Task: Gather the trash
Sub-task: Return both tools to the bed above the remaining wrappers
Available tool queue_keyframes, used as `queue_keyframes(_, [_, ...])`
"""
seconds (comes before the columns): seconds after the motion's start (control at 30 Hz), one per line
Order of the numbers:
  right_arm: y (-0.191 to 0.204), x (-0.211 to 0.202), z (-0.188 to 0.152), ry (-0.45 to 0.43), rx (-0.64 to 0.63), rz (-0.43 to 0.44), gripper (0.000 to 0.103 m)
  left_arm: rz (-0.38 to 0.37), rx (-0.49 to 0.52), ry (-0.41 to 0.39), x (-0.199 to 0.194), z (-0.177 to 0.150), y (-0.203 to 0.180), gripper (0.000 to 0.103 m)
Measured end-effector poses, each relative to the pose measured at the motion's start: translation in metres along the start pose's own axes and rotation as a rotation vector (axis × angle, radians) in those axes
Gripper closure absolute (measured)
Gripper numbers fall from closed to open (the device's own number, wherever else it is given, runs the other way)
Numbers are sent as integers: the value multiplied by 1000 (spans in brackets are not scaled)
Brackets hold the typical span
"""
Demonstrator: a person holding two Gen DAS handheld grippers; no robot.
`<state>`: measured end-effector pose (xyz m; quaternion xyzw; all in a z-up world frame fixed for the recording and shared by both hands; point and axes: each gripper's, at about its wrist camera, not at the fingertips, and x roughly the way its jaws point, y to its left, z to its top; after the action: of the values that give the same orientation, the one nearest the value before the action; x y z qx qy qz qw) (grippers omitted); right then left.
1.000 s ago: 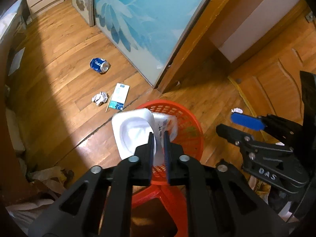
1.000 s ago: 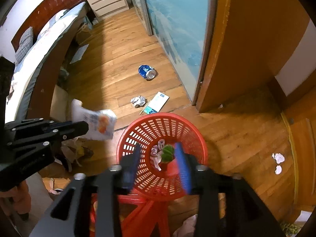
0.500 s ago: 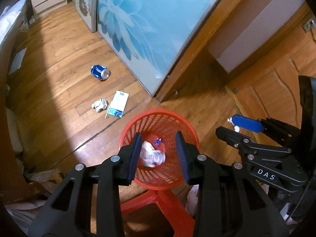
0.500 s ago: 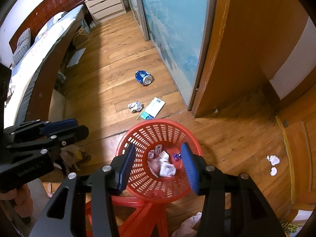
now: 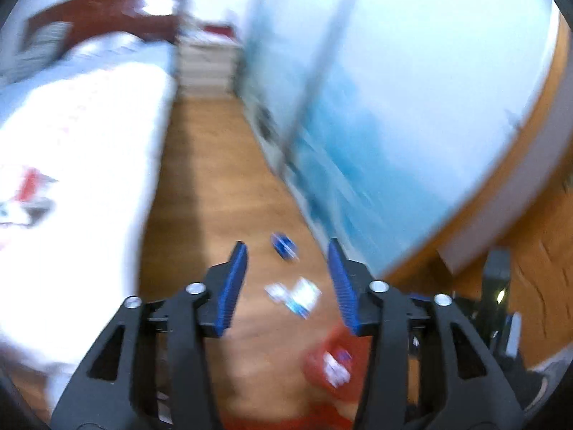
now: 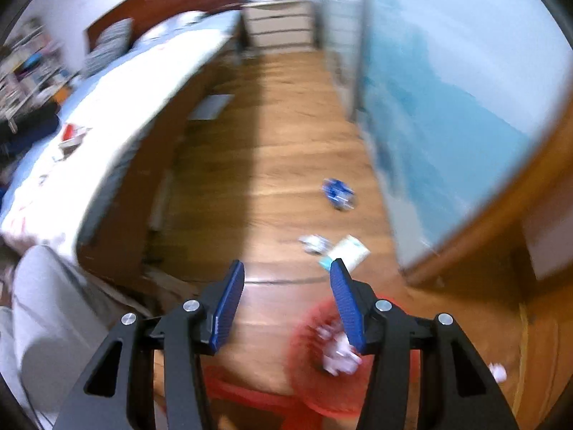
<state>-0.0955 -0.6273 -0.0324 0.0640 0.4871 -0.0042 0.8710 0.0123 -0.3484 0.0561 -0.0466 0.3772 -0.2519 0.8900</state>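
Both views are motion-blurred. My left gripper is open and empty, raised above the wood floor. My right gripper is open and empty too. The red basket with white trash inside sits low, behind my right finger in each view; it also shows in the right wrist view. On the floor beyond lie a crushed blue can, a crumpled white paper and a white-and-teal carton.
A bed with a white cover runs along the left. A blue flowered glass door and wooden frame stand on the right. White drawers stand at the far end. More white scraps lie at lower right.
Both grippers have tilted up and away from the basket, so the room now shows. A second ago the left gripper held a white wrapper, which it has let go into the basket.
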Motion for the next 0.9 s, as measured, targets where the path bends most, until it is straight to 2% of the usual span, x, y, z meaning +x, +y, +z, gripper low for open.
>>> queue_keyframes(0.13, [89,20,36,-26,-91,104,50,164,-116,-134,-61,7,96,40])
queue_keyframes(0.2, [137,31,52,-40,-130,159,49,285,-171,-187,-89,-1,150,37])
queue_keyframes(0.27, [182,39,64,-47,-159,209,48,375,-250,-209,-109,-15,203,29])
queue_keyframes(0.37, [255,52,79,-44,-218,285,48,490,-337,-242,-125,-31,277,26])
queue_keyframes(0.47, [309,61,83,-37,-271,316,48,579,-392,-198,-120,-37,347,25])
queue_keyframes(0.53, [336,64,84,-58,-328,293,46,604,-399,-170,-112,-39,376,25])
queue_keyframes(0.6, [356,69,85,-82,-388,270,42,587,-389,-144,-94,-36,404,25])
queue_keyframes(0.7, [369,87,94,-94,-418,252,38,565,-349,-127,-66,-24,425,25])
queue_keyframes(0.9, [376,129,134,-115,-390,236,30,660,-278,-46,-18,-10,447,25])
